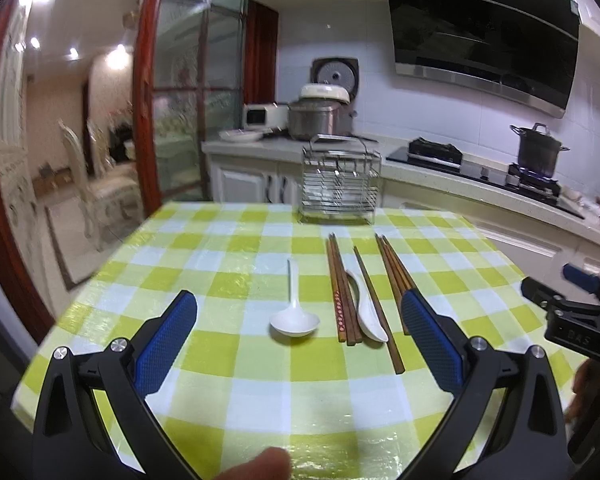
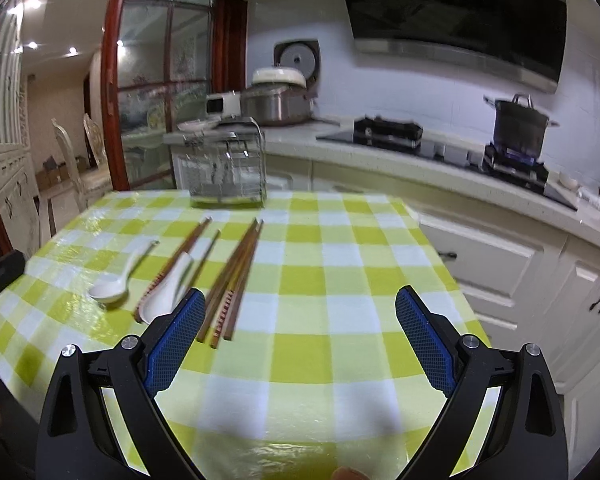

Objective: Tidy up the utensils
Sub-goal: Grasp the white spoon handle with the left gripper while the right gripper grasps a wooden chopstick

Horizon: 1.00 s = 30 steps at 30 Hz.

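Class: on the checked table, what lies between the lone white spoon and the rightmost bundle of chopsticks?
In the left wrist view: a chopstick bundle, a second white spoon and one single chopstick.

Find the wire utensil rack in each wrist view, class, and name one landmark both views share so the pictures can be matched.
Left wrist view: the wire utensil rack stands at the far edge of the checked table, just right of centre, beyond the chopsticks.
Right wrist view: the rack stands at the table's far edge, left of centre, slightly blurred.
Shared landmark: the dark pot on the lit burner, at the right in both.
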Available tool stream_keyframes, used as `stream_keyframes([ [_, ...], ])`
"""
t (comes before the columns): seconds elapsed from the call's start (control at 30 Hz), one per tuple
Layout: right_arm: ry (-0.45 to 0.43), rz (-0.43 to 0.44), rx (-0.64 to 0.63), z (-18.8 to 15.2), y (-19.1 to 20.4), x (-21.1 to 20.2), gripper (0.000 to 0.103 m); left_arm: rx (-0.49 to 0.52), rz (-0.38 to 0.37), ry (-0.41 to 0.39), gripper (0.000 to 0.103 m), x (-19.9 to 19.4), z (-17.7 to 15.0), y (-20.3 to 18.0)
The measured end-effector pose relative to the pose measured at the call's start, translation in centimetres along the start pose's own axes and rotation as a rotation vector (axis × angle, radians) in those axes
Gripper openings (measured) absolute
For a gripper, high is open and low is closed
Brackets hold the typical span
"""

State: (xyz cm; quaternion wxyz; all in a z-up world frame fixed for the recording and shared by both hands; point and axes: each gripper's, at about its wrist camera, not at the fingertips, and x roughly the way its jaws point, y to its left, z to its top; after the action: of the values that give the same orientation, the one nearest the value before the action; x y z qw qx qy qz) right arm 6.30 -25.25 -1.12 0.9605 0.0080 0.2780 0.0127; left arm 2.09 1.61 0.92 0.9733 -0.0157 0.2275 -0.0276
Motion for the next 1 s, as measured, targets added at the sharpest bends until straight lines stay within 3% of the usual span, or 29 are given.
stream_keyframes([
  [0.1,0.081,0.071,0.035,0.2,-0.5,2.6,0.09,-0.021,-0.018,0.031,0.099,1.5,0.4,1.5],
  [0.23,0.15,0.144,0.082,0.6,-0.5,6.2,0.09,0.0,0.012,0.137,0.099,5.3,0.8,3.0],
  [0.43,0.273,0.136,0.046,2.2,0.3,11.1,0.09,0.052,-0.02,0.246,0.099,11.1,2.1,4.2],
  [0.57,0.337,0.153,0.096,3.3,-0.2,14.0,0.09,0.051,-0.094,0.331,0.098,15.6,3.3,4.2],
  [0.77,0.392,0.166,0.106,4.9,0.1,17.8,0.09,0.002,-0.182,0.475,0.074,22.6,4.1,4.7],
  [0.9,0.41,0.169,0.079,5.4,1.0,19.7,0.09,-0.017,-0.207,0.524,0.067,25.5,4.1,4.9],
  [1.0,0.422,0.156,0.063,5.6,1.7,20.9,0.09,-0.016,-0.225,0.546,0.056,26.5,3.8,4.7],
])
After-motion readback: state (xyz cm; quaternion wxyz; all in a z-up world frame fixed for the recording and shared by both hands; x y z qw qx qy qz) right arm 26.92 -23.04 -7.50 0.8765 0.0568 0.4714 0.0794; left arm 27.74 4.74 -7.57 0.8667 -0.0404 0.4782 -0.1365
